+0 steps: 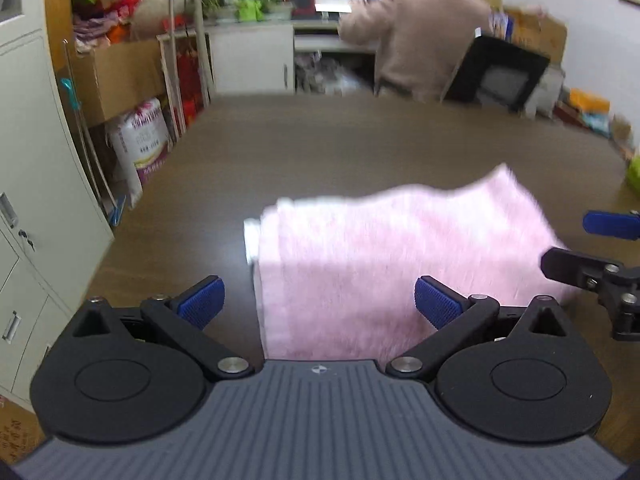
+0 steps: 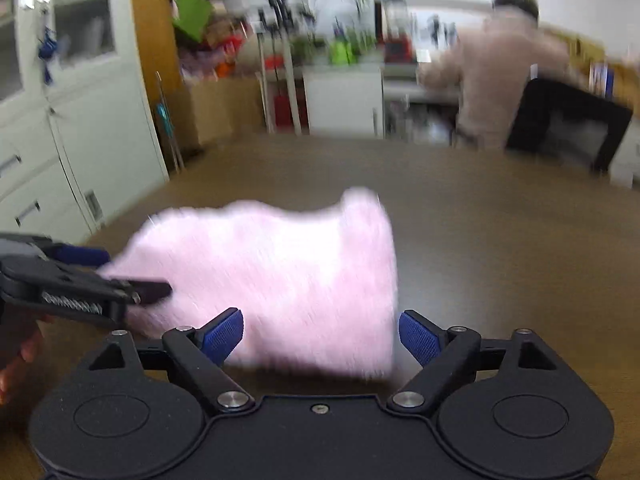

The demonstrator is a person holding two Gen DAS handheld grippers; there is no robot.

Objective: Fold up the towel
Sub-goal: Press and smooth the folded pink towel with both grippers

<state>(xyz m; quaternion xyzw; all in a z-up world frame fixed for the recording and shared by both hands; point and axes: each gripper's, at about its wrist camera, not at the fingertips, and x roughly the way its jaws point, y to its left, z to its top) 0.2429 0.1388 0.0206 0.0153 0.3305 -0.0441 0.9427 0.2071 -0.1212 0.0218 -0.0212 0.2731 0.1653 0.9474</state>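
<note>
The left gripper [image 1: 318,302] has its jaws spread wide, the two ribbed blue rubber fingertips [image 1: 202,300] standing well apart and clamped on nothing. It hangs just above the near edge of the fluffy pink folded towel [image 1: 396,264], whose left border falls between the two pads; whether the pads touch the pile cannot be told through the blur.

The right gripper [image 2: 322,336] is likewise wide apart and empty, its textured blue pads [image 2: 224,334] framing the near right corner of the towel [image 2: 280,276]. In the left wrist view its black finger and blue tip [image 1: 580,266] reach in from the right over the towel's right edge. In the right wrist view the left gripper's black linkage with a steel spring [image 2: 80,284] comes in from the left and ends at the towel's left side.

The towel lies flat on the brown wood-grain bench [image 1: 320,148], folded into a rough rectangle with a long, shaggy nap; stacked layers show at its far left corner, and the far right corner rises in a soft peak.

Each gripper body is matte black plastic with round disc housings and bright metal pivot pins; the left one has a grey ribbed plate [image 1: 320,420] between the discs.
</note>
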